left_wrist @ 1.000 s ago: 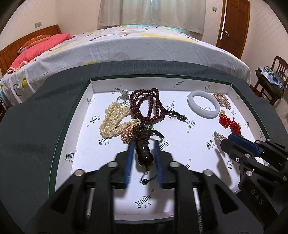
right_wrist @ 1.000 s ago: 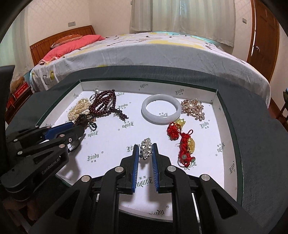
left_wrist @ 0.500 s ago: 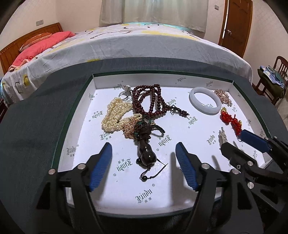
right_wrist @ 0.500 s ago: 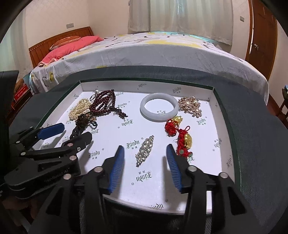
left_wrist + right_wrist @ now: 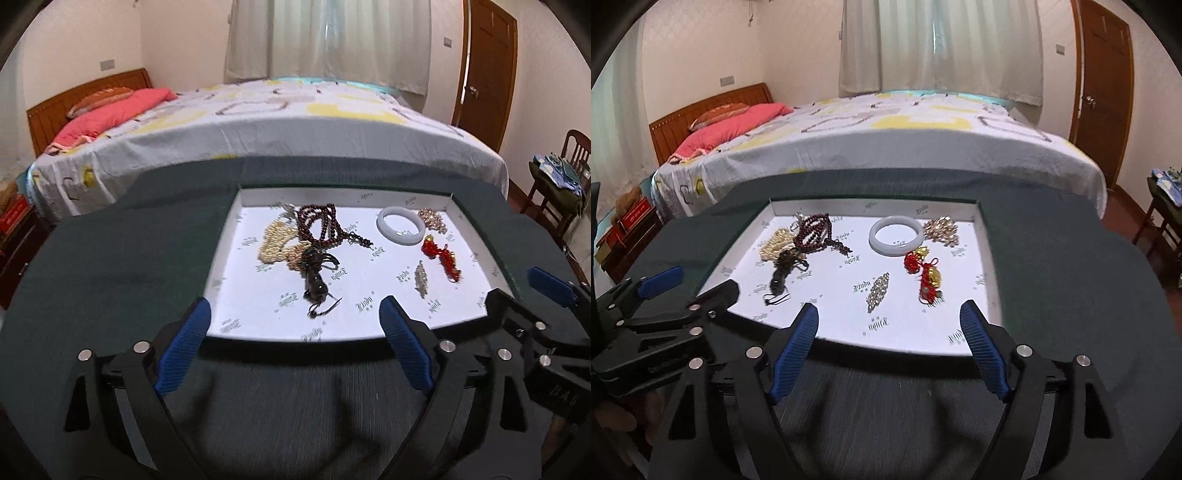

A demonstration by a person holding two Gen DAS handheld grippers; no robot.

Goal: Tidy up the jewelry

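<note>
A shallow white tray [image 5: 255,295] on the dark green table holds the jewelry. A dark gourd pendant [image 5: 316,286] lies in front of a dark red bead necklace [image 5: 321,225] and a pearl strand [image 5: 275,242]. To the right lie a rhinestone clip [image 5: 420,277], a white bangle [image 5: 400,225], a red knot charm [image 5: 441,256] and a gold brooch [image 5: 432,218]. My left gripper [image 5: 294,306] hangs over the tray's near edge, jaws opening, nothing between them. My right gripper [image 5: 889,308] is also opening and empty, short of the clip [image 5: 878,291] and beside the left gripper [image 5: 698,282].
The green tablecloth [image 5: 110,277] spreads wide to the left and in front of the tray. A bed [image 5: 295,122] with a patterned sheet stands right behind the table. A wooden chair [image 5: 569,177] with clothes and a brown door [image 5: 484,66] are at the right.
Both grippers opened wide: the left let go of the gourd pendant, the right of the rhinestone clip. Both pulled back and up to the tray's near edge; the pieces lie in the tray.
</note>
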